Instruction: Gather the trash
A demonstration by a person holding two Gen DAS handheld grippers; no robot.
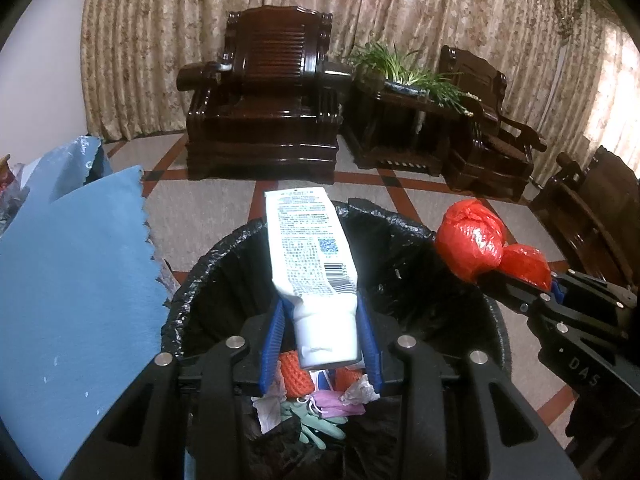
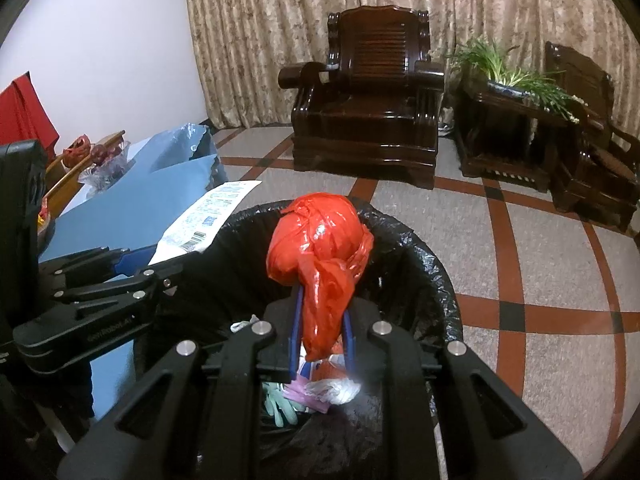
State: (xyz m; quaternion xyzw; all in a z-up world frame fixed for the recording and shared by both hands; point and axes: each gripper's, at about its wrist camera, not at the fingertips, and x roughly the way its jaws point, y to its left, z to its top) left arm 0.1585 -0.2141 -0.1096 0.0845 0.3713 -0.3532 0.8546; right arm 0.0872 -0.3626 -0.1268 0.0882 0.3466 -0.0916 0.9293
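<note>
My left gripper (image 1: 322,312) is shut on a white squeezed tube (image 1: 308,252) and holds it above the black-lined trash bin (image 1: 416,232). My right gripper (image 2: 322,308) is shut on a knotted red plastic bag (image 2: 320,240), also above the bin (image 2: 420,264). The red bag (image 1: 472,244) and right gripper show at the right in the left wrist view. The tube (image 2: 208,216) and left gripper show at the left in the right wrist view. Inside the bin lie a green glove (image 1: 316,424), orange netting (image 1: 294,376) and crumpled paper.
A table with a blue cloth (image 1: 76,280) stands left of the bin, with bagged items at its far end (image 2: 100,160). Dark wooden armchairs (image 1: 268,96), a side table with a plant (image 1: 404,76) and curtains stand across the tiled floor.
</note>
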